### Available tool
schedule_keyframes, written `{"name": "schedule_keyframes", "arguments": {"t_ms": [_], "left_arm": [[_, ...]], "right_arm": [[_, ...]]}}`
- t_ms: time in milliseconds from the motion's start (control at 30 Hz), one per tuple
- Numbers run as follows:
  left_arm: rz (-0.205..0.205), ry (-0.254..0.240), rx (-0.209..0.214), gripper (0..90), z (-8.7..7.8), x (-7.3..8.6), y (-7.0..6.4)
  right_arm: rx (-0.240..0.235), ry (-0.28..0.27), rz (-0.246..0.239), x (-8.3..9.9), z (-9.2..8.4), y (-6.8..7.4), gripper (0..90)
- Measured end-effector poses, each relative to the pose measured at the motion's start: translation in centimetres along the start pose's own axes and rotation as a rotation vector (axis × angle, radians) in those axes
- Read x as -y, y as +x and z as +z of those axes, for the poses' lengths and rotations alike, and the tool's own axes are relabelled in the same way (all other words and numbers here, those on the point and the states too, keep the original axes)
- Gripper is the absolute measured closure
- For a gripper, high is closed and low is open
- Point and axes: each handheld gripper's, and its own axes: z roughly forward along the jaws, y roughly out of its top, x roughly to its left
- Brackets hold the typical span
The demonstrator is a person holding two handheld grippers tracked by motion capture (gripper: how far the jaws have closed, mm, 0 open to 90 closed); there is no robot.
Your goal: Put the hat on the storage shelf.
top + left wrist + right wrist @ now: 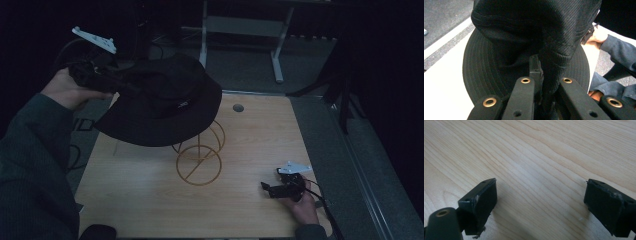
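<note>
A black bucket hat (165, 100) hangs in the air over the left back part of the wooden table (145, 200), just above a gold wire stand (199, 161). My left gripper (131, 90) comes in from the left and is shut on the hat's fabric. In the left gripper view the jaws pinch a fold of the hat (524, 37) at the left gripper (537, 68), and the brim spreads out below. My right gripper (266, 188) rests low at the table's front right. In the right gripper view the right gripper (540, 195) is open with bare wood between its fingers.
The wire stand has round hoops and its top is hidden under the hat. A small round hole (238, 107) sits near the table's back edge. Grey floor (350, 165) and a metal desk frame (277, 50) lie beyond the table.
</note>
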Motion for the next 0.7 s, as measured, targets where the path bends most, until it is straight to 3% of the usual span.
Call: {"name": "schedule_keyframes", "arguments": {"t_ms": [700], "left_arm": [[0.063,0.044,0.026,88.2,2.0,-1.0,-1.6]], "right_arm": [[0.000,0.001,0.000,0.0,0.0,0.0,11.2]]}}
